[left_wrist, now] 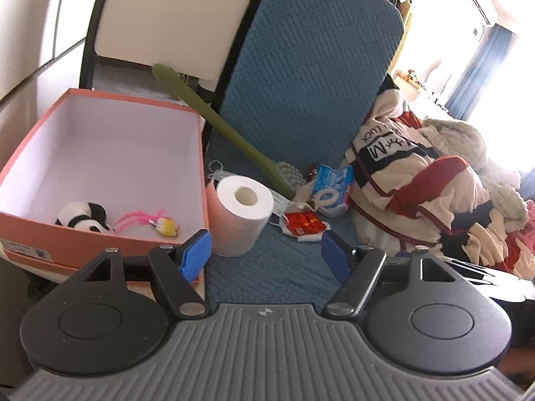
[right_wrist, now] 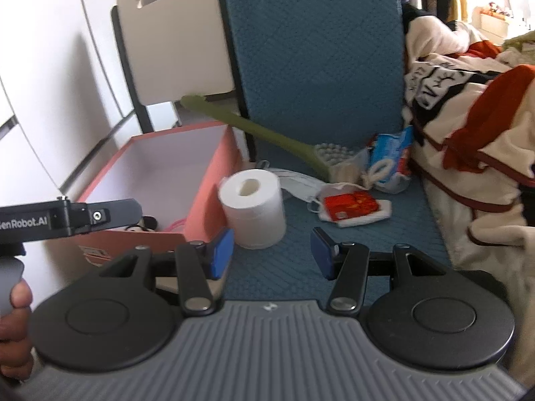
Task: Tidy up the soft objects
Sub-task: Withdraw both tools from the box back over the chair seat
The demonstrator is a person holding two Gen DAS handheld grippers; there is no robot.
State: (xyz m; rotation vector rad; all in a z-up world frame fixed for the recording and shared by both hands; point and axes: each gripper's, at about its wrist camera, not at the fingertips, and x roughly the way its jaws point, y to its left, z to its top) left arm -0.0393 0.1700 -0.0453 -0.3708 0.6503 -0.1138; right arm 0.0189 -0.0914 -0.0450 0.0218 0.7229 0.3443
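An open pink box (left_wrist: 30, 227) (right_wrist: 214, 180) sits at the left of the blue quilted seat (left_wrist: 277, 264) (right_wrist: 394, 230). Inside it lie a panda plush (left_wrist: 83, 219) and a yellow toy with pink strands (left_wrist: 164, 225). A toilet paper roll (left_wrist: 242, 212) (right_wrist: 254, 207) stands beside the box. Behind it lie a red packet (left_wrist: 302, 224) (right_wrist: 351, 205), a blue tissue pack (left_wrist: 332, 188) (right_wrist: 389, 162), a white mask (right_wrist: 297, 182) and a green-handled brush (left_wrist: 217, 123) (right_wrist: 267, 140). My left gripper (left_wrist: 264, 257) is open and empty before the roll. My right gripper (right_wrist: 272, 254) is open and empty too.
A heap of cream, red and navy clothes (left_wrist: 418, 180) (right_wrist: 468, 117) fills the seat's right side. The blue backrest (left_wrist: 311, 63) (right_wrist: 317, 56) rises behind. A white chair (right_wrist: 174, 43) and a white wall stand at the left. A hand (right_wrist: 13, 314) holds the left gripper's body (right_wrist: 67, 219).
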